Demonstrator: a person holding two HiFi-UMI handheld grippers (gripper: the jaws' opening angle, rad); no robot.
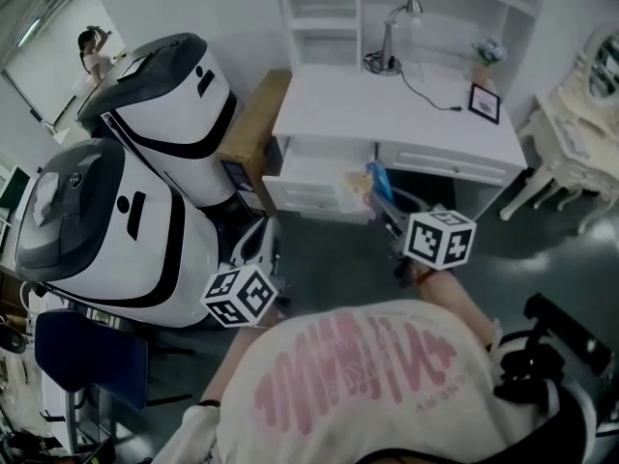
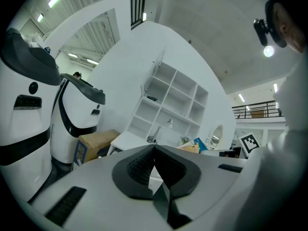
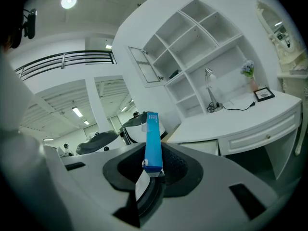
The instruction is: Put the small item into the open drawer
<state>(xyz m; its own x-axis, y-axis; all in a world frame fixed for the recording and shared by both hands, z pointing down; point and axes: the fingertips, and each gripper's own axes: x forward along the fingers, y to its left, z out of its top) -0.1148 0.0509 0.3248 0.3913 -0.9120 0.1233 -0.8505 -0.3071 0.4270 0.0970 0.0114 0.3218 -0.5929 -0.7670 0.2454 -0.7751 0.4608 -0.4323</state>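
Observation:
The small item is a slim blue box (image 3: 152, 139). My right gripper (image 3: 152, 170) is shut on its lower end, and the box stands up between the jaws. In the head view the blue box (image 1: 379, 182) hangs just right of the open drawer (image 1: 308, 184) of the white desk (image 1: 387, 114), ahead of the right gripper (image 1: 390, 209). My left gripper (image 1: 255, 246) is lower left, in front of the white machines. Its jaws are closed together with nothing between them, so the left gripper (image 2: 154, 150) is shut.
Two big white-and-black machine bodies (image 1: 116, 230) stand at the left, with a cardboard box (image 1: 256, 129) against the desk's side. On the desk are a lamp (image 1: 392, 37) and a picture frame (image 1: 484, 101). An ornate white table (image 1: 575, 148) is at right, a blue chair (image 1: 92, 356) lower left.

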